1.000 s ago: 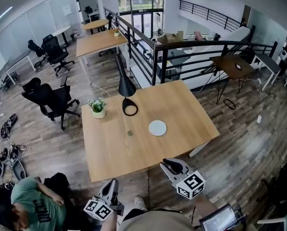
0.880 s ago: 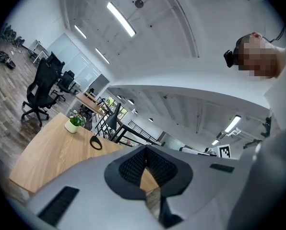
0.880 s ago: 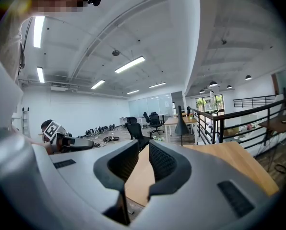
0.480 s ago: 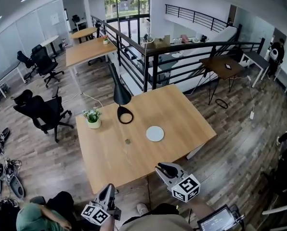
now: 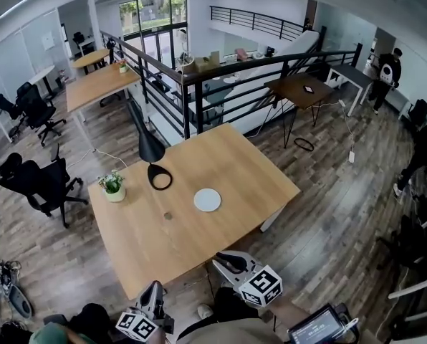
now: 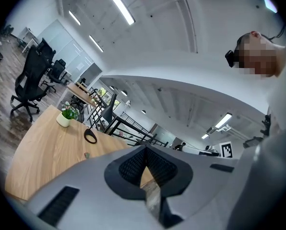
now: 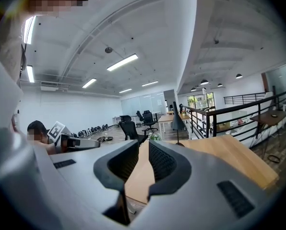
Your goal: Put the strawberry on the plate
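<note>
A small round thing, the strawberry [image 5: 168,216], lies on the wooden table [image 5: 235,167], a short way left of the white plate [image 5: 207,200]. It is too small to show detail. It also shows in the left gripper view as a speck [image 6: 87,154]; the plate is hidden there. Both grippers hang off the table's near edge, away from these objects. My left gripper [image 5: 155,290] [image 6: 145,150] has its jaws meeting at the tips, with nothing in them. My right gripper [image 5: 224,259] [image 7: 143,145] shows a narrow gap between its jaws, and nothing sits in it.
A black lamp with a ring base [image 5: 160,177] and a small potted plant [image 5: 114,187] stand on the table's far left part. A black railing [image 5: 199,84] runs behind the table. Office chairs [image 5: 38,181] stand to the left. A laptop [image 5: 317,328] sits at my lower right.
The head view has swung, so the table now sits further left in the picture. Both grippers have drifted a little left and lower. The seated person at lower left has almost left the view.
</note>
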Available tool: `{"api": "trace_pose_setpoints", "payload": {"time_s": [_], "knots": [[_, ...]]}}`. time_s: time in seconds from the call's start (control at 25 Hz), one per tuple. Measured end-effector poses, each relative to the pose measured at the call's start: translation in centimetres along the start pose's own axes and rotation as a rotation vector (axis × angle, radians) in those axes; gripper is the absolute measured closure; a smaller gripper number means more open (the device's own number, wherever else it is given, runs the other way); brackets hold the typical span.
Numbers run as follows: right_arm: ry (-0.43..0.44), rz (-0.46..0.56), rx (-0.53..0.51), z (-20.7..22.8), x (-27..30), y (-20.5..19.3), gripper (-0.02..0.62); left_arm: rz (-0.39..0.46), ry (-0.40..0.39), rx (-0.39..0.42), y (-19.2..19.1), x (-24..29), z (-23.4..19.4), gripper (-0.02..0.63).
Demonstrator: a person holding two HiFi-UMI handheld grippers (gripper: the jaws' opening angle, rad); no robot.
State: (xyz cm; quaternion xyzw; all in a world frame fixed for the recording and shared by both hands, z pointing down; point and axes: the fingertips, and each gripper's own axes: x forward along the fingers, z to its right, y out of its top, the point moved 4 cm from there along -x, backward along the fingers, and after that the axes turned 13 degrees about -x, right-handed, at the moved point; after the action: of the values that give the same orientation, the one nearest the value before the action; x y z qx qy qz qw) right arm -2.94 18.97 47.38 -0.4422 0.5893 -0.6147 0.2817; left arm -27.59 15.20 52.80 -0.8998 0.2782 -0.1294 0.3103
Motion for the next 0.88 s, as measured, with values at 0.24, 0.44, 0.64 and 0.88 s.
{"api": "trace_pose_setpoints", "payload": {"time_s": [0.24,0.44,0.64,0.88], "knots": [[0.004,-0.014,0.009,0.5,-0.1,-1.0,0.543,0.001,0.014,-0.019,-0.5,0.6,0.4,0.604],[0.025,-0.018,0.021,2.0,1.5,-1.4,0.543,-0.004,0.038,-0.023,-0.3,1.6,-0.2,0.604],[0.072,-0.028,0.014,4.2,4.0,-1.3,0.543,0.033,0.075,-0.037,0.9,3.4,-0.6,0.604],[0.107,-0.032,0.009,7.2,7.5,-1.0,0.543,0.045,0.102,-0.048,2.2,6.4,-1.5,0.604]]}}
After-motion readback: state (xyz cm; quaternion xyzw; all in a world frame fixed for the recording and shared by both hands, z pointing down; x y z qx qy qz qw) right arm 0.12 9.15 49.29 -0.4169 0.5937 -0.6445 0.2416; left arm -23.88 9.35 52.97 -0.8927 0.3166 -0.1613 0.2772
